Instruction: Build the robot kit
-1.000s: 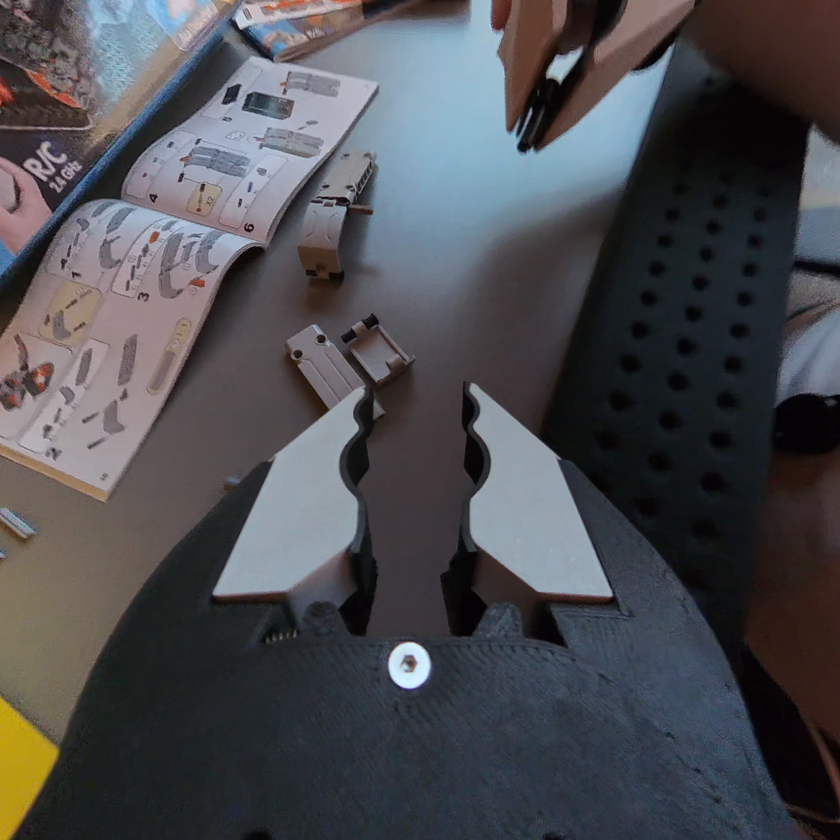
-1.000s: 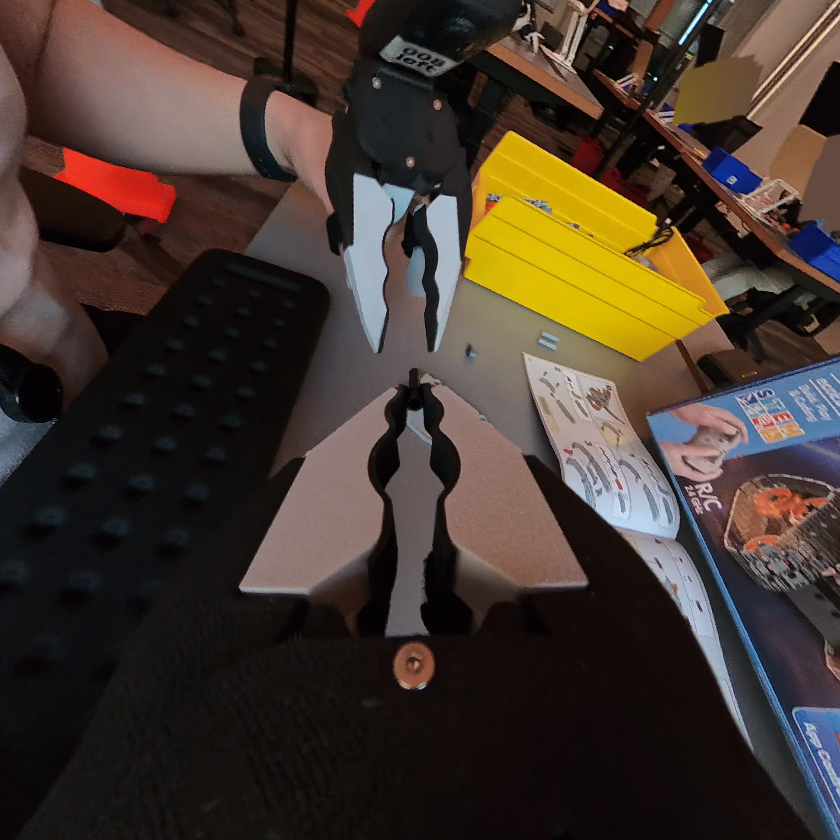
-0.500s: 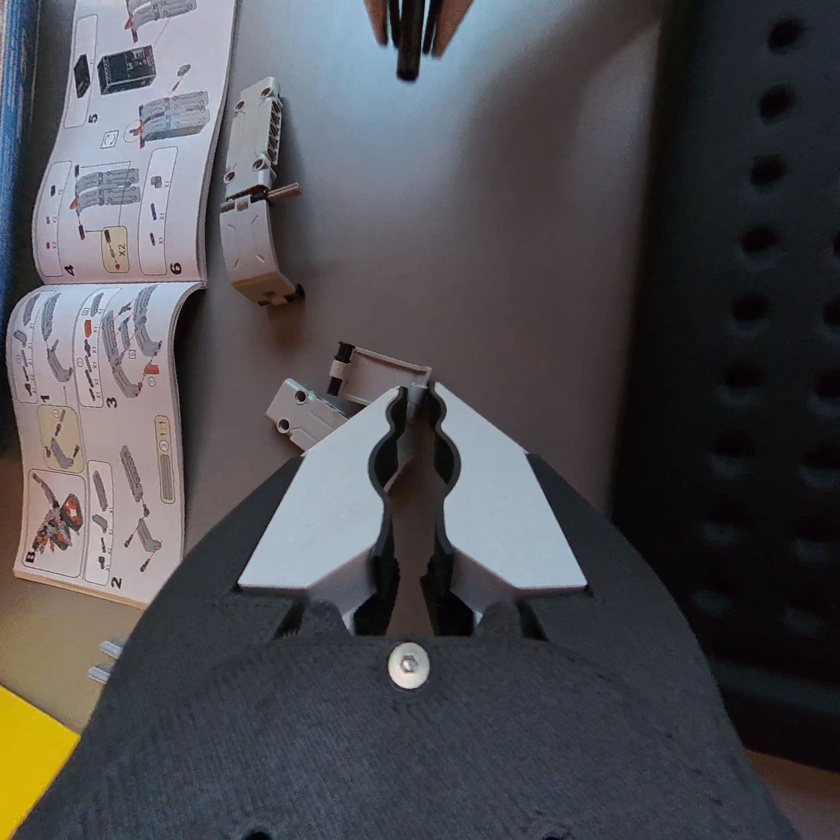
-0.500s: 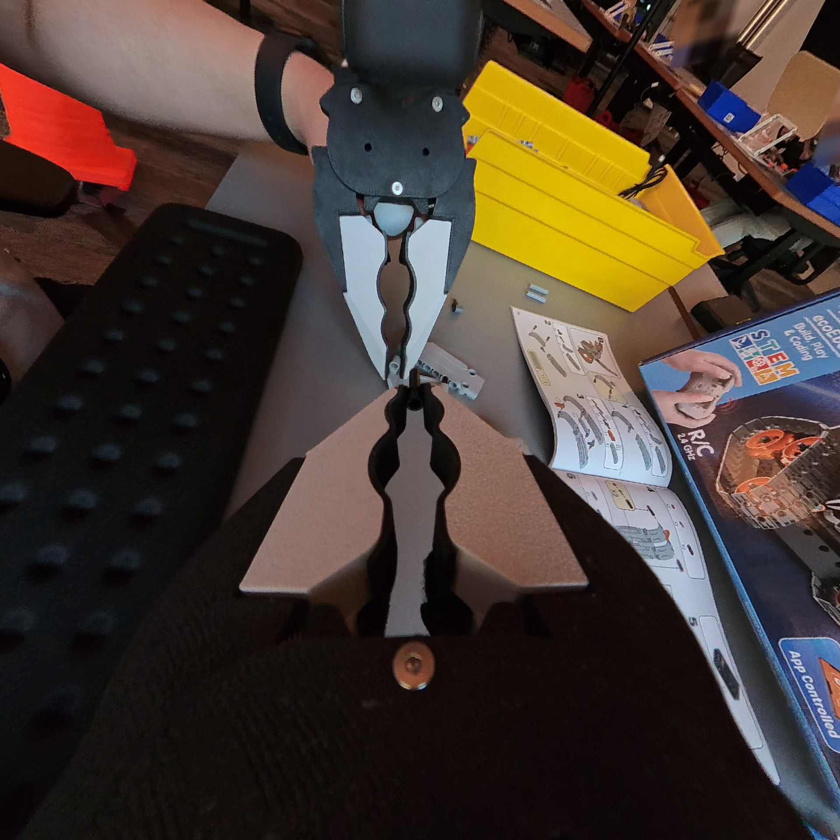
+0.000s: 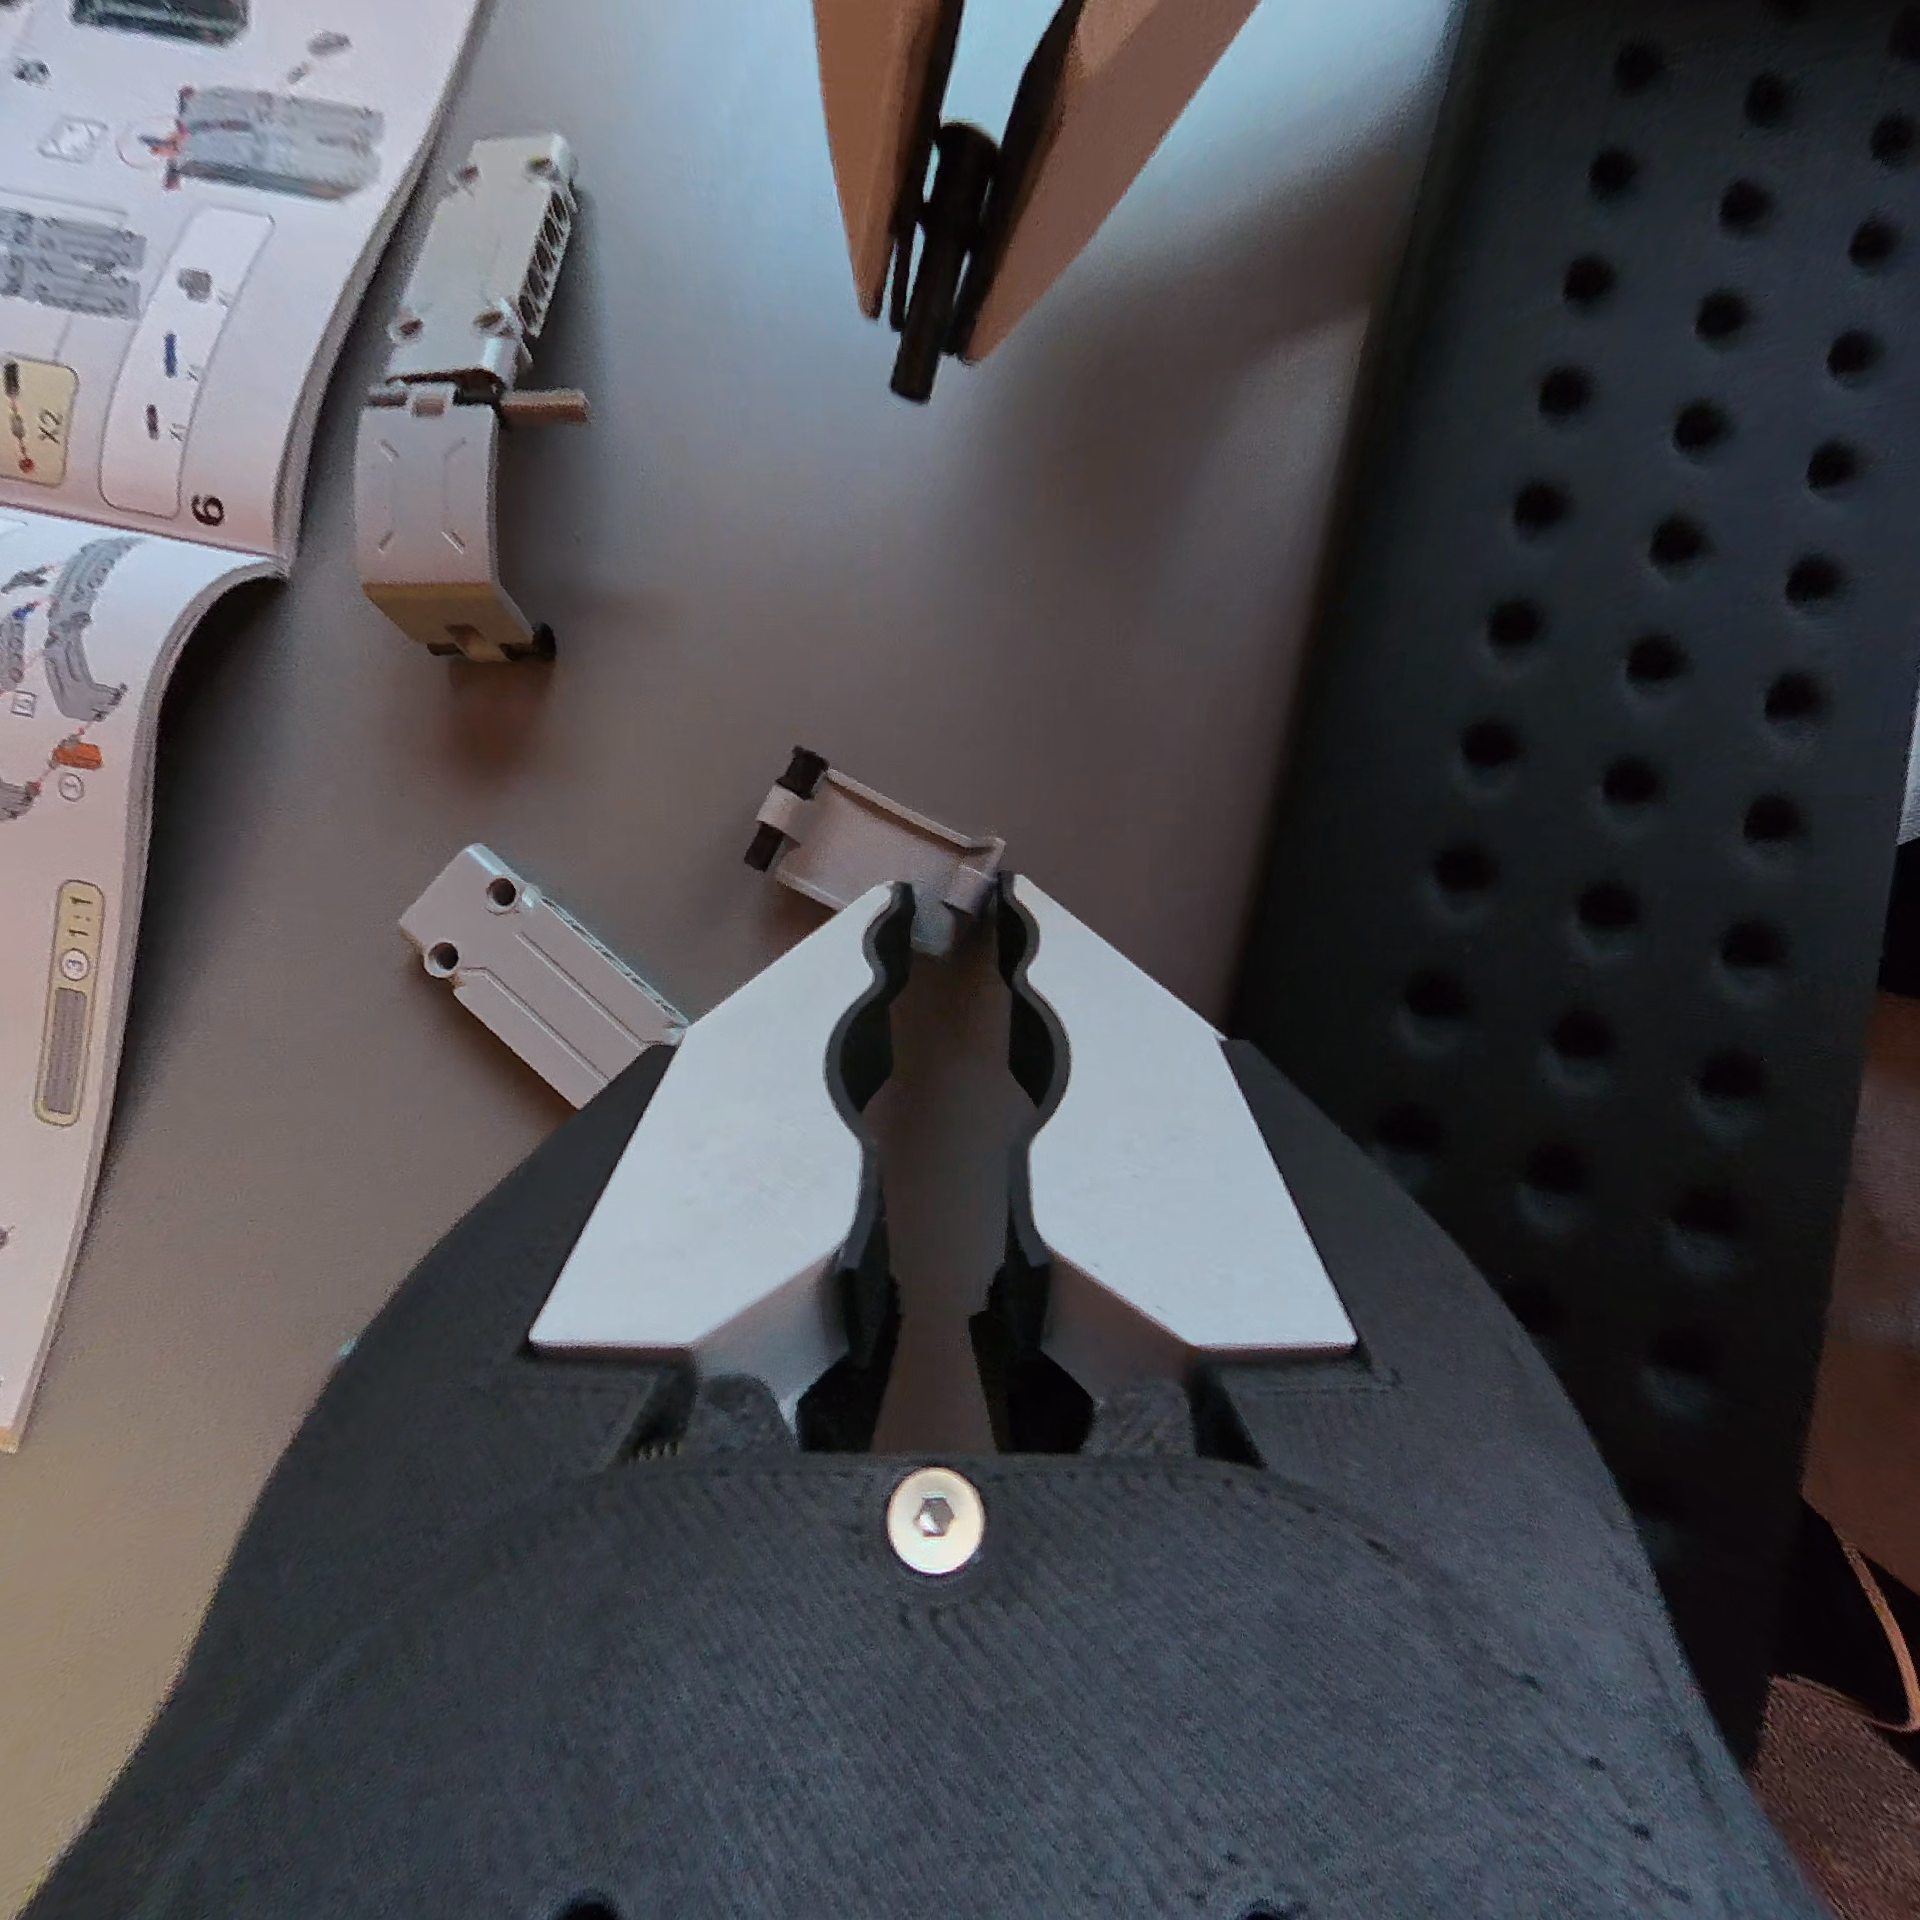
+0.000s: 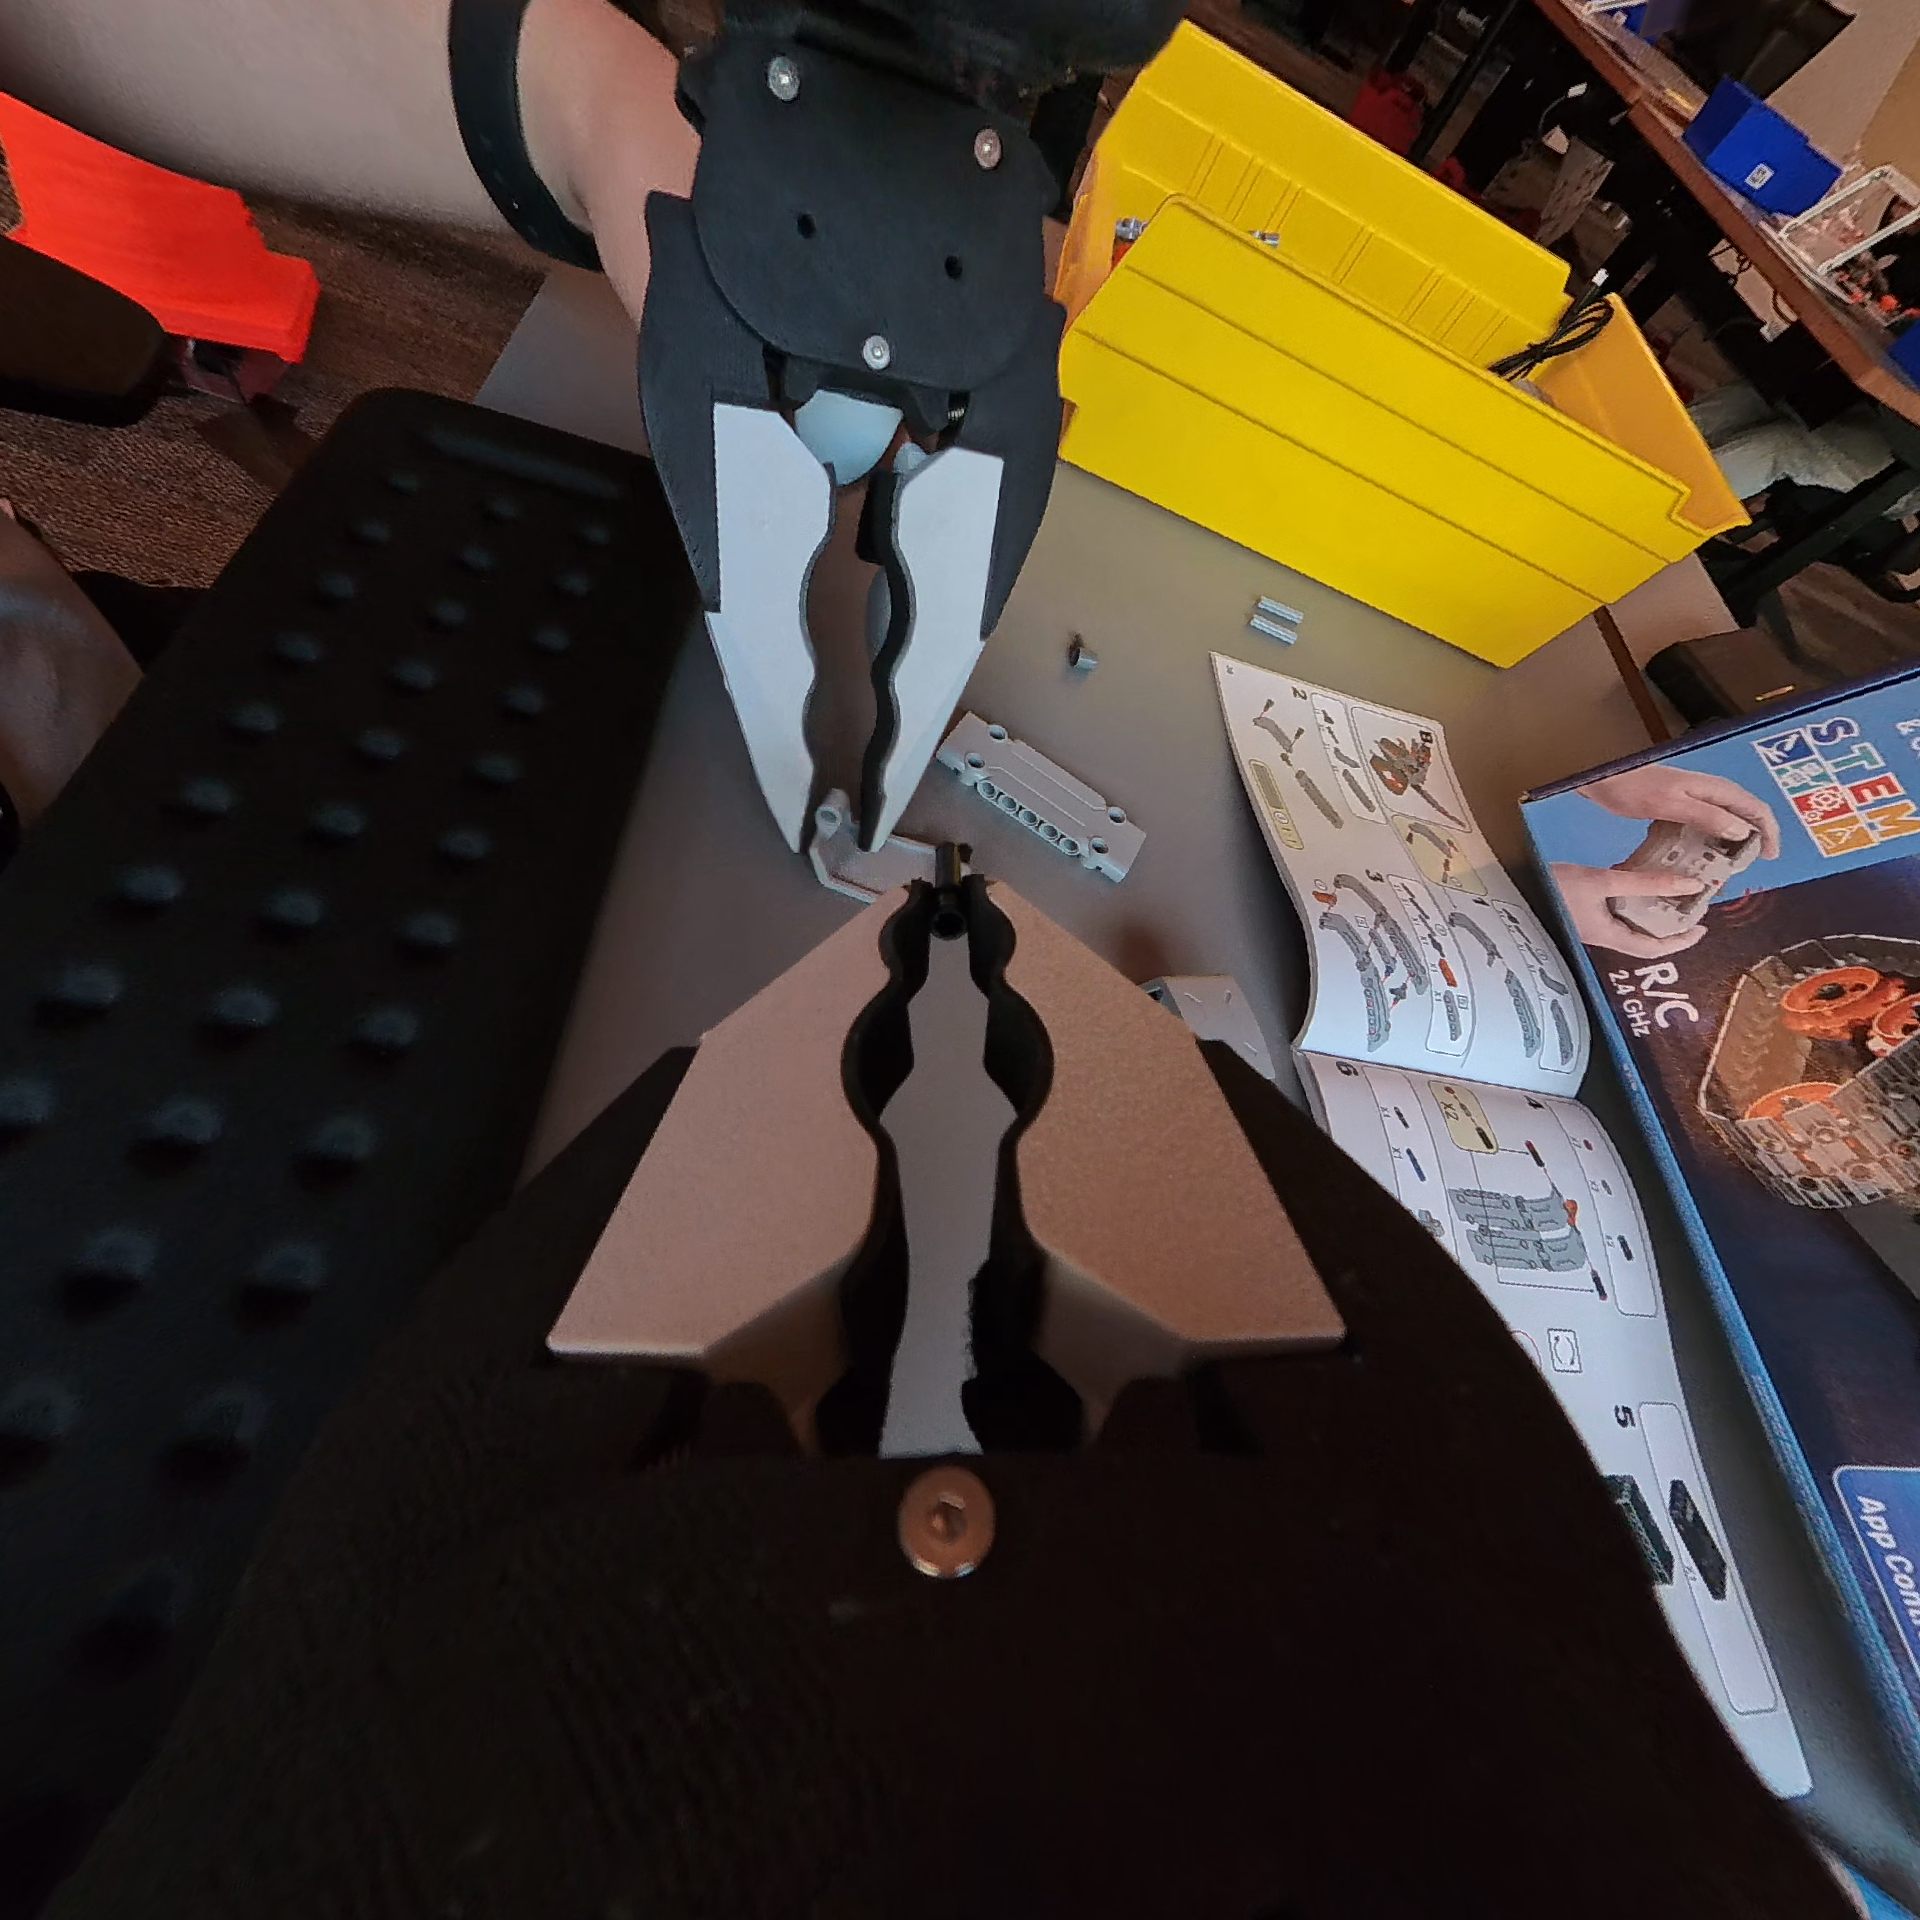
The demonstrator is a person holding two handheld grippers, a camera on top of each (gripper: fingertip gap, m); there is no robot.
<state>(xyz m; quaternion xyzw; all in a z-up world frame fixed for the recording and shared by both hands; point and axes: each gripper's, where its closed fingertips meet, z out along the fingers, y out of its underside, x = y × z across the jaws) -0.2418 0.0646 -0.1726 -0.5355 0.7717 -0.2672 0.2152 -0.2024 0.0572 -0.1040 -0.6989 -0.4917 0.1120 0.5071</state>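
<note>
A small grey plastic panel [image 5: 873,844], shallow and tray-like with raised edges and a black pin [image 5: 781,805] through its far end, lies flat on the bench [image 5: 935,582]. Its long axis runs from the left gripper [image 5: 948,904] away toward the instruction booklet [image 5: 125,436]. That gripper's pale, wavy-edged fingertips are pinched on the panel's near corner tab. Opposite it, the right gripper [image 6: 943,902] is clamped on a short black peg [image 6: 945,920] that juts past its tips (seen from the left wrist view, the peg points down at the bench). Just beside the panel lies a longer grey beam [image 5: 540,971] with round holes; farther off rests a curved grey assembly [image 5: 457,436] with a tan axle sticking out. A black perforated mat [image 5: 1662,582] borders the bench, with yellow bins [image 6: 1351,416] and a blue toy box [image 6: 1745,1039] beyond the booklet.
</note>
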